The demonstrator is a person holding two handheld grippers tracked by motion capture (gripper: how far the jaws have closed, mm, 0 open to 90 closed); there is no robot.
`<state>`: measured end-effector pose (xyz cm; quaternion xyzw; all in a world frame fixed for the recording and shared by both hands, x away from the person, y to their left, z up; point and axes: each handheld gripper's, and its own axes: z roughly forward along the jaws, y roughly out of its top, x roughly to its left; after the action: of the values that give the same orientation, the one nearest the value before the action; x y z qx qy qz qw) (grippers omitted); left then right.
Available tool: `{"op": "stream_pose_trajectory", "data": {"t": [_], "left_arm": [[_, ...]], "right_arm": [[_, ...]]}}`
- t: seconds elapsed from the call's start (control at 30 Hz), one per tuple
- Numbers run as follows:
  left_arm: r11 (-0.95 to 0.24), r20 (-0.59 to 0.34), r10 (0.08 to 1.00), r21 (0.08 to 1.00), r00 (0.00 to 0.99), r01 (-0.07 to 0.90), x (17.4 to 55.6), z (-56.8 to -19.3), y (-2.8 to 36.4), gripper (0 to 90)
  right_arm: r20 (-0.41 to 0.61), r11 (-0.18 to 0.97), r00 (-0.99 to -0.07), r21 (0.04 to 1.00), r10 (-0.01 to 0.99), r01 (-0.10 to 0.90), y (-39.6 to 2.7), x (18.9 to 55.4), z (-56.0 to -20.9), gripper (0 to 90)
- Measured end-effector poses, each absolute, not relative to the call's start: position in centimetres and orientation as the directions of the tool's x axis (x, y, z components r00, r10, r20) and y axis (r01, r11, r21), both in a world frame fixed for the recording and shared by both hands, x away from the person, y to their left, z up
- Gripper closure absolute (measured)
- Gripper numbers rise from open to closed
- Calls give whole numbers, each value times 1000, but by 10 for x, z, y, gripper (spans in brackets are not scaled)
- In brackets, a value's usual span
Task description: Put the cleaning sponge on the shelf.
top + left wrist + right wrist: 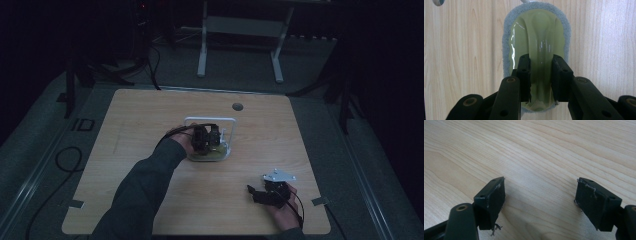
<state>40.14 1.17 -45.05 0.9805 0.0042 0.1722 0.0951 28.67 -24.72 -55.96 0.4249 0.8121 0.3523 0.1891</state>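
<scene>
A scrubbing pad [536, 27] lies flat on the wooden table, a glossy yellow-green plastic top with a raised middle ridge and a grey felt rim [506, 50]. My left gripper [541, 58] points straight down on it, its jaws pressed against both sides of the ridge. In the high view that gripper [206, 138] sits over the pad [210, 156] at the table's middle, inside a white wire frame [210, 119]. My right gripper [256, 192] rests near the front right of the table; its jaws [540, 182] stand wide open over bare wood.
The white frame's upright bars stand close around the left gripper. A round cable hole [237, 106] sits near the table's far edge. Table edges [320, 200] lie close to the right hand. Cables trail on the floor [65, 160] at left.
</scene>
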Motion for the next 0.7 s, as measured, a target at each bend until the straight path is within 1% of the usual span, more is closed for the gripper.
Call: {"op": "stream_pose_trajectory", "data": {"t": [0.7], "left_arm": [[-985,387,27,166,922,-40,405,-461,3,714]], "right_arm": [[-8,391,-567,733,823,557,-247,287,-560,235]]}}
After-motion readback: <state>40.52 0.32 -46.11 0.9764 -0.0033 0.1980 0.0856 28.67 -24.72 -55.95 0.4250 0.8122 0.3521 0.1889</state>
